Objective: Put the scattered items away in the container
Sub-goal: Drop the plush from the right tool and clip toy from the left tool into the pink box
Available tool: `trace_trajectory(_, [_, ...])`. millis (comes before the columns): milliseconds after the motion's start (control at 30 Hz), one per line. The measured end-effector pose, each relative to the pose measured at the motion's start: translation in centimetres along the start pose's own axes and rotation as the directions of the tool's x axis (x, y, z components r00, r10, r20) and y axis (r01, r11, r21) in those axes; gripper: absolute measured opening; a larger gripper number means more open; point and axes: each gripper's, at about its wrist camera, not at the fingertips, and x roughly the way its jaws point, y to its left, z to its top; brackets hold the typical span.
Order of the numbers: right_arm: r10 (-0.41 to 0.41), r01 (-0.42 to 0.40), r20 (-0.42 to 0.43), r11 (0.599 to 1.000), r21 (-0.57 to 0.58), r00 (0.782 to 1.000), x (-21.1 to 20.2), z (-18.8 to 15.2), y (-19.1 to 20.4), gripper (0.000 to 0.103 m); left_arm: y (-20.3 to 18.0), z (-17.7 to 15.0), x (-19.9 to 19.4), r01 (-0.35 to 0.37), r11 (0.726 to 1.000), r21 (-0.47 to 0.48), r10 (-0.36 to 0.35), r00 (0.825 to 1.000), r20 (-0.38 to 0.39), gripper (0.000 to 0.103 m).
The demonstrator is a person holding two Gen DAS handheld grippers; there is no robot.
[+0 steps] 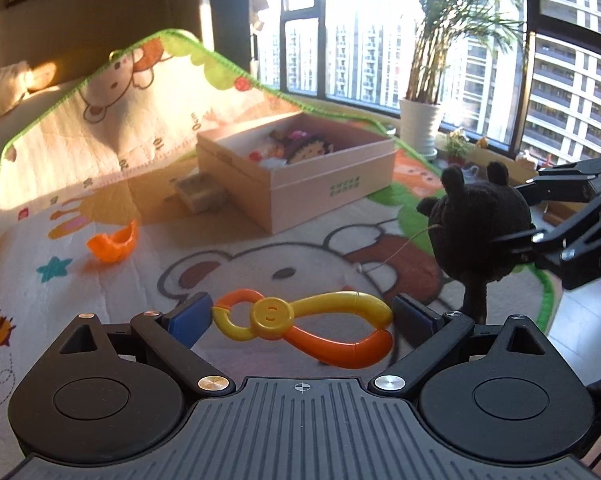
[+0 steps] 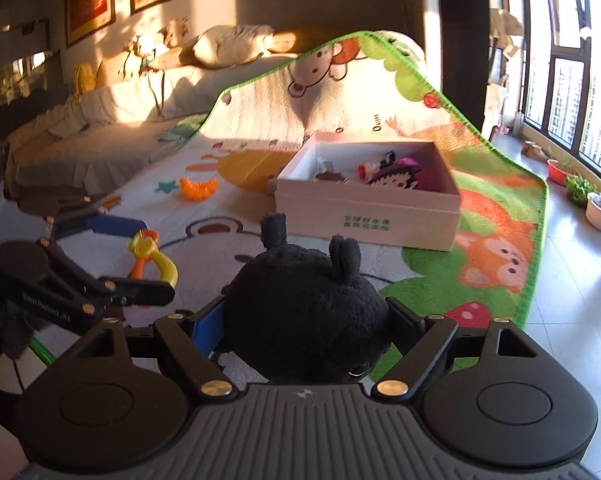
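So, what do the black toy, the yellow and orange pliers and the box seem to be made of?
Black toy: soft plush, matte; its surface looks fuzzy and its ears are floppy.
Pliers: hard plastic, glossy; smooth moulded curves catch the light.
Box: probably cardboard, matte pale pink; thin straight walls with printed green text.

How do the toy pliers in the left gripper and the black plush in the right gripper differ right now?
The toy pliers are hard, glossy plastic in yellow and orange; the black plush is soft, fuzzy and dark all over. The pliers are flat and lie sideways across the left gripper; the plush is round, ears up, filling the right gripper. Both are off the mat, outside the box.
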Motion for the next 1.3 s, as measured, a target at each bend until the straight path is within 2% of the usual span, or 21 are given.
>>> trace_trajectory(233, [-0.007,0.004,0.05,0.998,0.067,0.999,-3.8,2.8,-3.0,0.082,-1.6,4.0,0.3,-0.004,0.996,0.089,-0.004,0.996,0.095,0.099])
trace_trajectory(433, [-0.036,0.019,0.172,0.995,0.099,0.985,-4.2,8.0,-6.0,0.082,-1.5,8.4,4.3,-0.009,0.988,0.154,-0.015,0.988,0.156,0.099])
trace_trajectory(567, [-0.02,-0.012,0.225,0.99,0.139,0.974,-0.6,12.6,-8.1,0.083,-0.5,11.2,8.5,-0.007,0.99,0.138,-0.018,0.984,0.176,0.099])
trace_trajectory(667, [0.014,-0.057,0.214,0.979,0.197,0.977,4.1,15.9,-9.6,0.083,0.6,13.0,12.2,-0.014,0.994,0.112,-0.006,0.984,0.178,0.099])
trace_trajectory(767, [0.056,-0.104,0.186,0.96,0.258,0.981,9.5,18.3,-10.8,0.087,2.0,14.0,15.7,-0.035,0.995,0.093,0.02,0.988,0.155,0.099])
trace_trajectory(833, [0.084,-0.126,0.143,0.94,0.317,0.986,12.6,18.9,-11.6,0.088,3.2,13.9,16.9,-0.01,0.998,0.069,0.003,0.994,0.105,0.099])
trace_trajectory(933, [0.104,-0.147,0.137,0.925,0.351,0.985,14.1,18.3,-12.1,0.088,4.5,12.4,16.0,0.015,0.999,0.042,-0.018,0.997,0.073,0.101])
trace_trajectory(1133, [0.031,-0.069,0.104,0.924,0.376,0.994,14.8,17.1,-12.3,0.09,5.8,8.3,12.2,0.014,1.0,-0.01,-0.013,0.999,0.048,0.103])
trace_trajectory(1200, [0.013,-0.041,0.082,0.934,0.355,0.997,14.8,16.6,-11.8,0.09,6.4,6.8,10.8,-0.009,1.0,-0.024,0.01,0.999,0.047,0.103])
trace_trajectory(1300, [-0.009,-0.008,0.056,0.954,0.299,0.998,15.0,16.2,-10.2,0.09,7.9,5.0,9.3,-0.085,0.994,-0.067,0.087,0.996,0.031,0.103])
